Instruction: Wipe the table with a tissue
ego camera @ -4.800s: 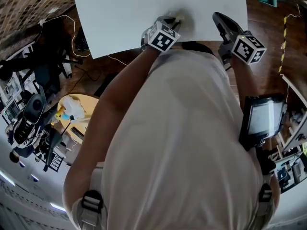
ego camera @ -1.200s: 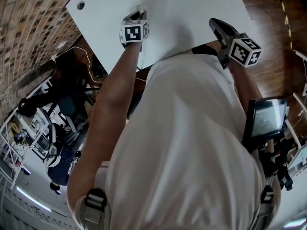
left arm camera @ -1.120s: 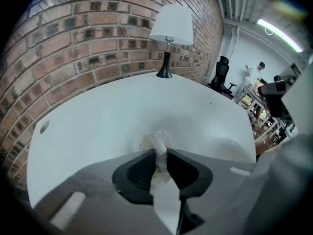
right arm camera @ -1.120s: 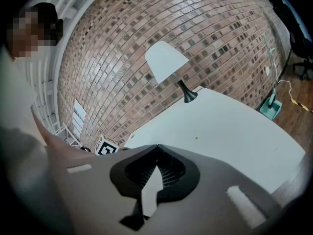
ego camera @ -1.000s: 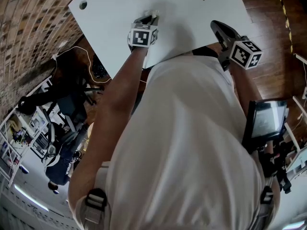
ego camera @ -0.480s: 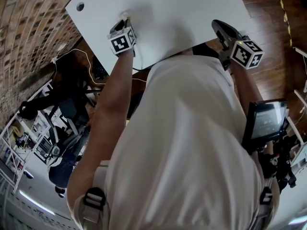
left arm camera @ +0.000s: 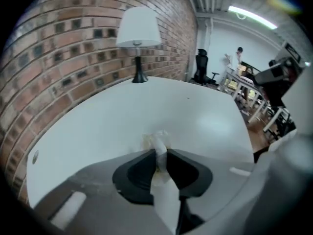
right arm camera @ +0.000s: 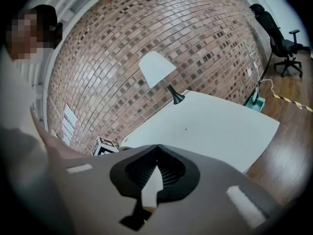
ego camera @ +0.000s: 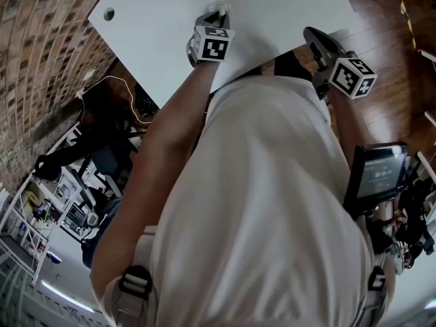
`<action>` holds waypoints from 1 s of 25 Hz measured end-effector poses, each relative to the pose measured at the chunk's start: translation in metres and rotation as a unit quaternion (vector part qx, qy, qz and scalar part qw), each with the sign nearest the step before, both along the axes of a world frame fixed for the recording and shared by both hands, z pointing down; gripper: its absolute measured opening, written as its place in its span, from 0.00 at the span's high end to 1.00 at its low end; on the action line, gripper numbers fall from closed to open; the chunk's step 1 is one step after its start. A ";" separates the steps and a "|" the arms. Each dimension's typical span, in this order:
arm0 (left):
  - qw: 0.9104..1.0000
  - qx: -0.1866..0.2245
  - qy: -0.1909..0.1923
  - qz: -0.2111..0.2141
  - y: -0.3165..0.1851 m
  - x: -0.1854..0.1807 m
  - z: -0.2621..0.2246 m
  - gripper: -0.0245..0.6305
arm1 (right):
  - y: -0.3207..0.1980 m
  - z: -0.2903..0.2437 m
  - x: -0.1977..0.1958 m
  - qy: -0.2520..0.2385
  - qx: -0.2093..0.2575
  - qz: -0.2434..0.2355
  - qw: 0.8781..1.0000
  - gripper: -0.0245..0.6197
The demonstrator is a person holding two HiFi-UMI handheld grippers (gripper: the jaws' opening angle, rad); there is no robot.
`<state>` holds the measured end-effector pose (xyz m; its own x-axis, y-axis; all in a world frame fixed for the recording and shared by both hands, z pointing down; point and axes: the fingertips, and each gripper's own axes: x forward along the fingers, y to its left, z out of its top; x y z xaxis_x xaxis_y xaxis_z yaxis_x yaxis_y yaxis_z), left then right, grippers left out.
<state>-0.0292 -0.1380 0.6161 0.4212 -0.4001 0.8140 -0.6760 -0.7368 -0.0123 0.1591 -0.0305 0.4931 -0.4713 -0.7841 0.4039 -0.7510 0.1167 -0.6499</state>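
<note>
A: Starting close in, what has the left gripper [left arm camera: 160,153] got?

B: The tissue [left arm camera: 157,142]. It's a crumpled white wad pinched between the pads, and the jaws are closing on it. The wad pokes out past the tips and appears to rest on the white table [ego camera: 157,26].

A: And the right gripper [right arm camera: 157,148]?

B: Its jaws are together tip to tip, with nothing between them. It hangs by the table's near edge, close to the person's body and well apart from the tissue.

A: So how do I wipe well from here?

B: I'd say the grip matters most. Hold the wad firmly so it doesn't drag out. Tilt the tool down so that paper, not plastic, rubs the top. Use overlapping passes with light, even pressure.

A: Where does the room run out?

B: On the left the table's edge is near, with a small round hole [ego camera: 109,14] by the corner that could snag the tissue. Ahead and to the right is broad bare tabletop, the easiest way to sweep. At the far end a lamp [left arm camera: 139,33] stands by the brick wall [left arm camera: 58,58], so passes should stop short of its base. Past the right edge is wooden floor [ego camera: 388,60].
</note>
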 end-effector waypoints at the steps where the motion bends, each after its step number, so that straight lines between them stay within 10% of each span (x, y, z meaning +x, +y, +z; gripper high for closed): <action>1: 1.000 -0.005 -0.001 0.027 0.012 0.014 0.003 0.85 | 0.002 0.001 -0.001 0.001 0.000 0.003 1.000 0.95; 5: 0.992 -0.080 0.026 0.094 0.064 0.056 -0.002 0.85 | -0.001 -0.007 0.002 0.004 0.003 0.010 1.000 0.95; 11: 0.947 -0.215 0.156 0.181 0.142 0.081 -0.032 0.84 | -0.002 -0.017 -0.002 0.007 0.010 0.020 1.000 0.95; 25: 0.946 -0.162 0.280 -0.013 0.087 -0.008 -0.062 0.84 | -0.019 -0.007 -0.038 -0.004 0.016 -0.018 1.000 0.95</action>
